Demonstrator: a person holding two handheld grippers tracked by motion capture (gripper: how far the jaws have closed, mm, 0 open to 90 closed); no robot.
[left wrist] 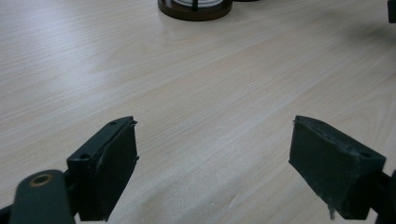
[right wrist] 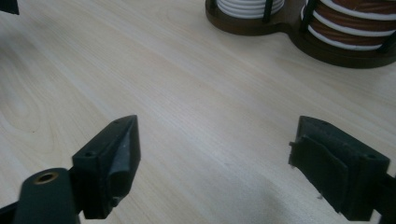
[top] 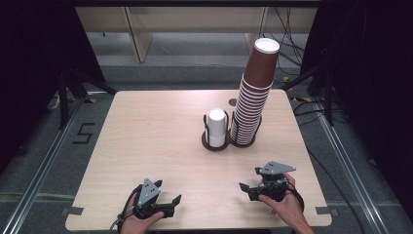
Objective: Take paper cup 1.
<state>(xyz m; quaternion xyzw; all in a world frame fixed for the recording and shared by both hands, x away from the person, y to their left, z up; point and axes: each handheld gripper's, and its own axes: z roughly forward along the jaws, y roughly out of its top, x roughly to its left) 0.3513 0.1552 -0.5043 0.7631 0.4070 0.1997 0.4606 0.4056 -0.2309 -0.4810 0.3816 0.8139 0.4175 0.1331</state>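
Near the counter's (top: 146, 126) front edge I hold the left gripper (top: 168, 201) and right gripper (top: 248, 187), both with jaws wide and nothing between them. Bare pale woodgrain lies ahead of them. Well beyond, toward the far right, a dark double holder (top: 216, 145) carries a short white cup stack (top: 217, 126) touching a tall, leaning brown stack (top: 253, 95).
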